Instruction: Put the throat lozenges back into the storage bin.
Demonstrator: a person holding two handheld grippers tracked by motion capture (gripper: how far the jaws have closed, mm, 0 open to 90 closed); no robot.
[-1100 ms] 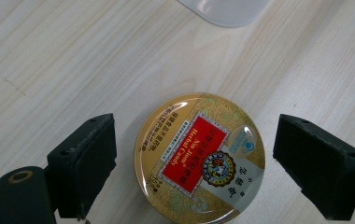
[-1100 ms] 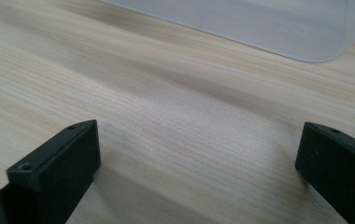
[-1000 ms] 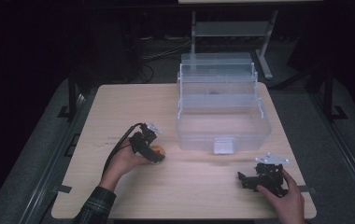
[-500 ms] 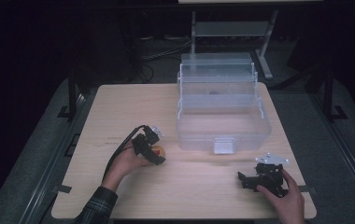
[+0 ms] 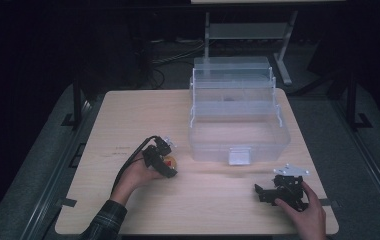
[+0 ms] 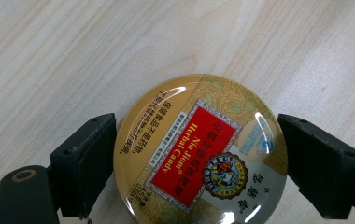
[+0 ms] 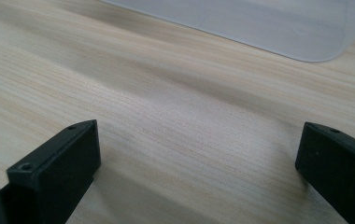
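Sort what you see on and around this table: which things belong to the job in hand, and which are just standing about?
In the job:
candy tin, sitting between the jaws of the left claw
clear plastic box, open, near it

Standing about:
right claw, open, nothing between its jaws
metal stand behind the table

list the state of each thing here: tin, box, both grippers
tin: lid on, flat on the table, between the left jaws
box: open, tiers spread
left gripper: jaws around the tin, grip unclear
right gripper: open, empty, low over the table
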